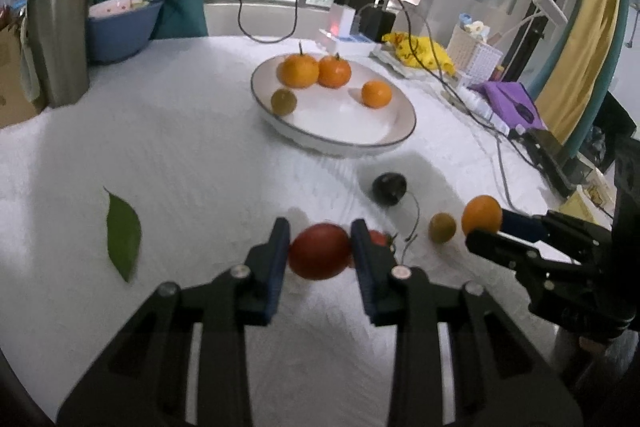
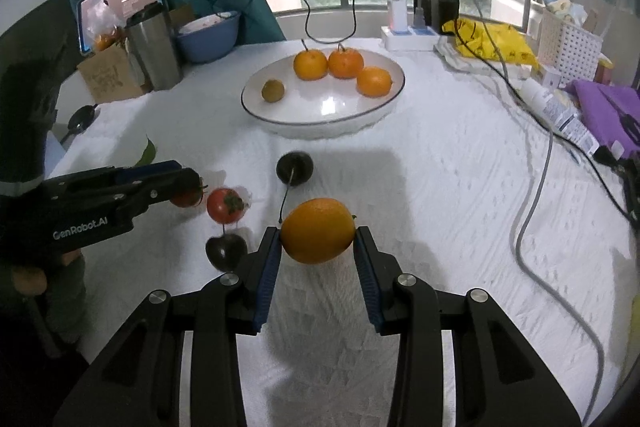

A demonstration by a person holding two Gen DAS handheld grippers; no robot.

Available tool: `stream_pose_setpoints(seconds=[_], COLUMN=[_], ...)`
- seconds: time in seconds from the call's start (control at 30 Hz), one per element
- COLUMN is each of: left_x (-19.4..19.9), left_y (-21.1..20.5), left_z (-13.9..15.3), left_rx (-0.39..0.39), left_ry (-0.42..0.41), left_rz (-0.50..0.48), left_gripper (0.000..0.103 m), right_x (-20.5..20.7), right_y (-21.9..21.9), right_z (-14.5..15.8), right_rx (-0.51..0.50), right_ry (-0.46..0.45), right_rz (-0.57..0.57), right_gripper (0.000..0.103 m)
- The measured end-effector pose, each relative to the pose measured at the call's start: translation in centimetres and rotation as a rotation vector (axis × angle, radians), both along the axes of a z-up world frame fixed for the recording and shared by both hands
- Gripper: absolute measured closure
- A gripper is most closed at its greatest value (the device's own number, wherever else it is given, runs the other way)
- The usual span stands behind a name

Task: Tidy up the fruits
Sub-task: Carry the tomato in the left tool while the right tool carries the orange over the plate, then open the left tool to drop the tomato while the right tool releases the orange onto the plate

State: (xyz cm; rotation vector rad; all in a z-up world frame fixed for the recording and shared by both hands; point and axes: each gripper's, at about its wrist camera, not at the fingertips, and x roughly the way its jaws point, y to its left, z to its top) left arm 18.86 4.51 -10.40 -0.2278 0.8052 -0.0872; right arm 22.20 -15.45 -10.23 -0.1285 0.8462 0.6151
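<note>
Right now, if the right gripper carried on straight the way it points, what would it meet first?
The right gripper, shut on an orange, points roughly toward the white plate. The dark fruit sits slightly left of that line and might be clipped first; depth is unclear.

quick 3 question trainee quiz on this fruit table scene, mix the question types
1. True or false: the left gripper is shut on a red tomato.
2. How many fruits lie in the white plate? A) two B) four C) six
3. Fill in: the right gripper holds an ______.

Key
1. True. Its pads press both sides of the tomato.
2. B. Three oranges and one small greenish fruit.
3. Orange, clamped between the blue pads above the white tablecloth.
</note>
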Motion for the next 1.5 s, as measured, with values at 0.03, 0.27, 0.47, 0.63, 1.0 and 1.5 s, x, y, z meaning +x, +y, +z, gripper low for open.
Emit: stream_pose_setpoints(seconds=[0.03, 0.27, 0.47, 0.63, 1.0, 1.5], left_x=[0.1, 1.1, 2.4, 3.5, 6.6, 11.6], left_y=[0.0, 0.1, 0.3, 0.5, 1.0, 0.5], left_z=[0.3, 2.2, 3.1, 3.6, 3.9, 3.2], left_rx=[0.004, 0.020, 0.025, 0.029, 0.029, 0.040], left_ry=[-0.005, -0.043, -0.055, -0.060, -0.061, -0.057], left_rz=[0.001, 0.000, -0.002, -0.002, -0.007, -0.053], left_gripper=[0.070, 0.070, 0.070, 0.070, 0.070, 0.070], right_x=[0.1, 1.0, 2.2, 3.7, 6.9, 11.8], right_y=[0.0, 0.0, 0.3, 0.7, 1.7, 2.5], right_z=[0.2, 1.6, 2.5, 3.0, 2.8, 1.7], right_rx=[0.001, 0.006, 0.011, 0.019, 0.034, 0.043], right_ry=[-0.006, -0.033, -0.051, -0.055, -0.048, -0.030], right_rz=[-0.001, -0.009, -0.008, -0.005, 0.005, 0.004], right_gripper=[0.063, 0.063, 0.063, 0.063, 0.063, 0.063])
